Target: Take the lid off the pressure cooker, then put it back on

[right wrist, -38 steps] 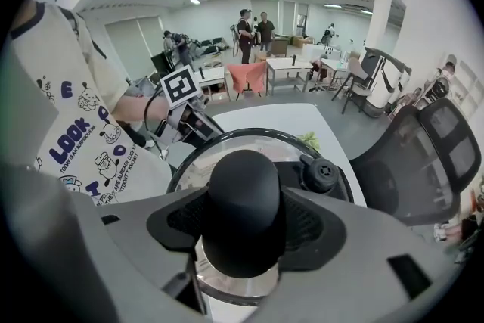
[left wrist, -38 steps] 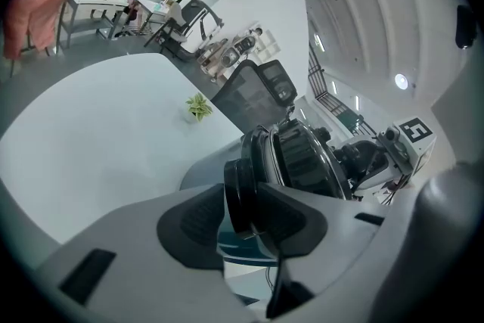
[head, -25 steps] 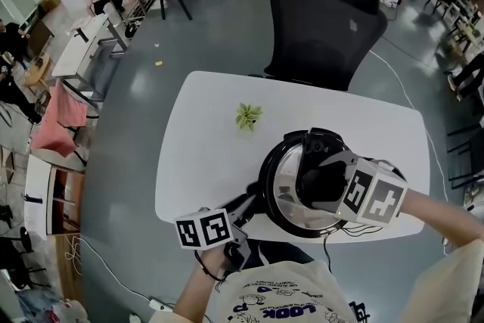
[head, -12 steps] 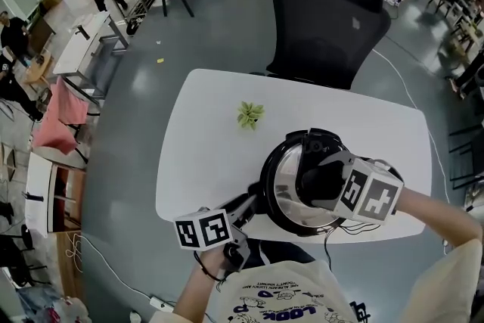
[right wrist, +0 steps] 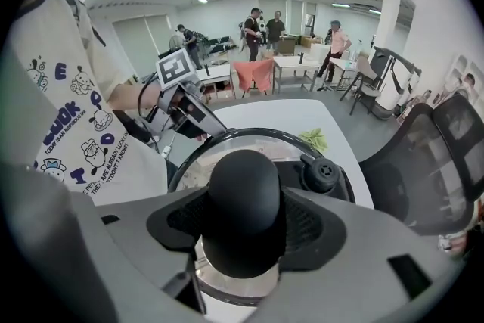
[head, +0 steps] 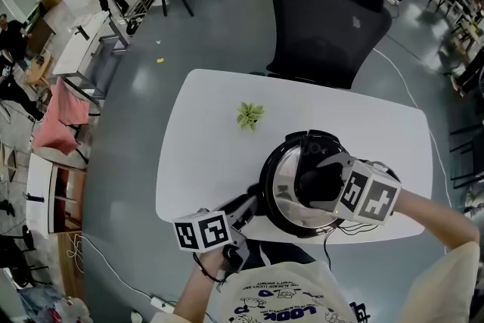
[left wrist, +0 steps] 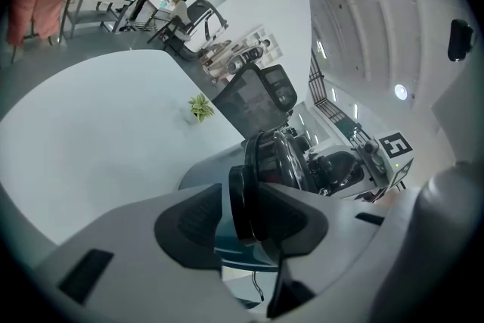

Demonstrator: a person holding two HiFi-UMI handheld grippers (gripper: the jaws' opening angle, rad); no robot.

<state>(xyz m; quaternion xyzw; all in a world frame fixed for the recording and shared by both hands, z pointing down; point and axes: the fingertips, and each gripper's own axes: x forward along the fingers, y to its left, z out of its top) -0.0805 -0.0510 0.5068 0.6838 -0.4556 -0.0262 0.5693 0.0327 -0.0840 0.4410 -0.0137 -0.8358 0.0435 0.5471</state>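
Observation:
The pressure cooker stands near the front edge of the white table, with its shiny lid on it. My right gripper points steeply down over the lid and is shut on the black lid knob; in the head view the right gripper hides the knob. My left gripper reaches in from the front left with the cooker's black side handle between its pads. Its jaws are opening slightly, while the pads still touch the handle. The left gripper sits at the table's edge.
A small green plant lies on the table behind the cooker. A black office chair stands at the table's far side. A black valve sits on the lid beside the knob. Thin cables hang under the front edge.

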